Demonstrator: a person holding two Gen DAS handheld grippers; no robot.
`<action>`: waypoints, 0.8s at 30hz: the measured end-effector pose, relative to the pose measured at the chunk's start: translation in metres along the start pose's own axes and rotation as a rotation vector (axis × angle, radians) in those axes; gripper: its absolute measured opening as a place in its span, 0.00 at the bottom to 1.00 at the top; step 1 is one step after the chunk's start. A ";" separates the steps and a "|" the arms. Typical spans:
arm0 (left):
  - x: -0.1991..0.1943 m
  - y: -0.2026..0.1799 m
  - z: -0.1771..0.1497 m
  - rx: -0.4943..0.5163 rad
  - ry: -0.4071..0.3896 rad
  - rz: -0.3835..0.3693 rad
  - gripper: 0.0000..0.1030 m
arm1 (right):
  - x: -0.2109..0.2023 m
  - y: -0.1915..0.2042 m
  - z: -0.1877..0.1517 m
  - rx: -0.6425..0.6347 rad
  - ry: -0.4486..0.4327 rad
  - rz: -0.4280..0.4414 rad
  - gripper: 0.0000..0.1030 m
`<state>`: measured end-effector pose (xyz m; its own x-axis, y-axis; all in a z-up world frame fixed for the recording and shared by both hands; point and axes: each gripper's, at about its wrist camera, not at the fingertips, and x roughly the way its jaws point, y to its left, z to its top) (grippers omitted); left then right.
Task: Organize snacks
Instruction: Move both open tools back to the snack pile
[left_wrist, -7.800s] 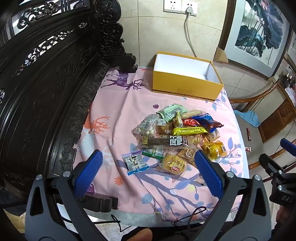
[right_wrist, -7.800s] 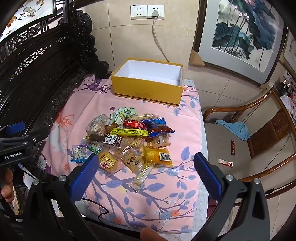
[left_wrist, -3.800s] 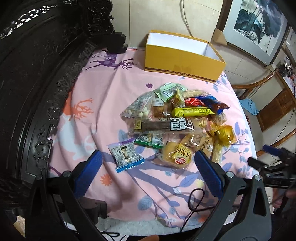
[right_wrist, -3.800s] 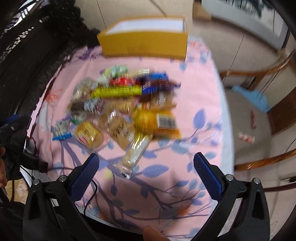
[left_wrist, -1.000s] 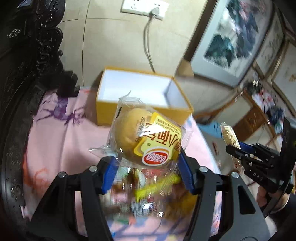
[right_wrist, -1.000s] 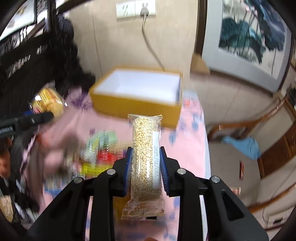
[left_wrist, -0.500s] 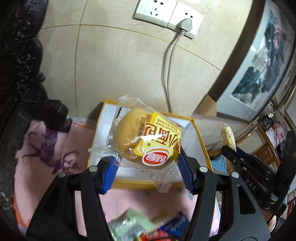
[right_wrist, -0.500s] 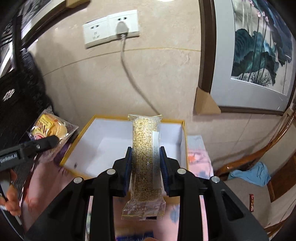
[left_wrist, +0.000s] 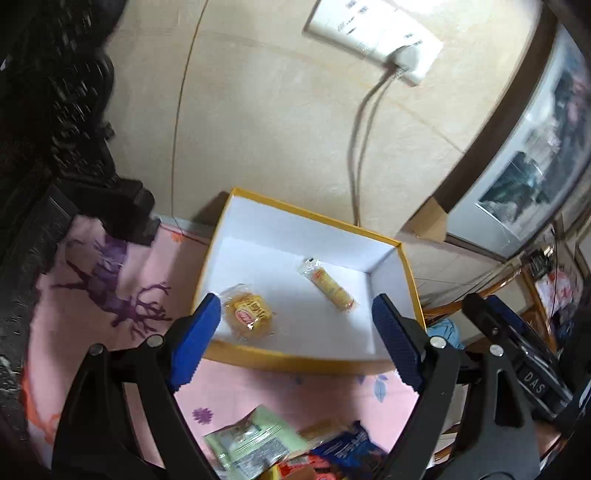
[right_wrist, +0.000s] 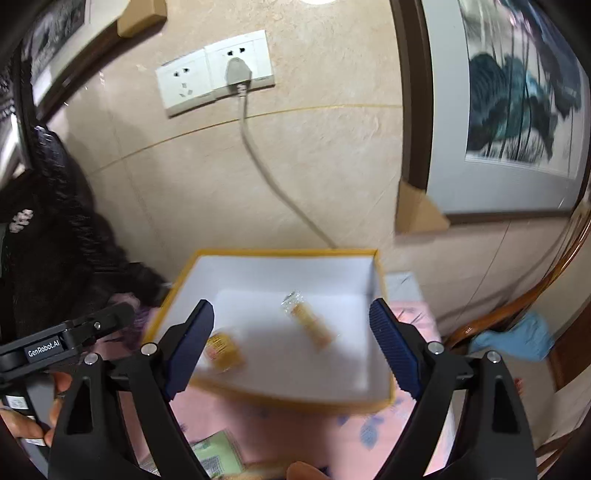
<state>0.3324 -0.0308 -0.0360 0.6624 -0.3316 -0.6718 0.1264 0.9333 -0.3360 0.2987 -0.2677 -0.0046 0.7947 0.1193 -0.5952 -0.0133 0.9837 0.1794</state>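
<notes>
I'm holding both grippers over the yellow box (left_wrist: 306, 360), which is sitting at the back of the bench w/ the pink cloth (left_wrist: 92, 306), right by the wall.

My left gripper (left_wrist: 297, 336) is empty, jaws spread wide. My right gripper (right_wrist: 291, 345) is the same: jaws wide apart, nothing between them.

Two snacks are lying inside the box now. The round cake (left_wrist: 249, 314) in its clear wrapper is resting near the left front corner. The long bar (left_wrist: 330, 286) is lying slanted in the middle, a bit apart from the cake. They aren't touching. In the right view both look blurry.

So 2 are done, I think. Lots are still waiting: a green pack (left_wrist: 251, 439), a blue pack (left_wrist: 347, 445) & some red ones are sitting in a pile on the cloth in front of the box, at the bottom edge of my view. I can't count how many, the pile is cut off.

Box has tons of room left. I'm guessing the job is only just starting, w/ most snacks still needing a ride.
</notes>
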 end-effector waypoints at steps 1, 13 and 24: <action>-0.009 -0.002 -0.006 0.022 -0.009 0.004 0.86 | -0.007 0.001 -0.007 -0.003 0.006 0.013 0.84; -0.097 0.013 -0.108 0.086 0.006 0.026 0.88 | -0.077 -0.003 -0.140 -0.069 0.180 0.120 0.84; -0.136 0.044 -0.208 0.048 0.141 0.074 0.88 | -0.099 0.005 -0.259 -0.323 0.359 0.186 0.82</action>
<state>0.0941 0.0269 -0.0968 0.5615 -0.2741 -0.7808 0.1185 0.9604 -0.2520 0.0627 -0.2402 -0.1472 0.5031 0.2791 -0.8179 -0.3660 0.9262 0.0909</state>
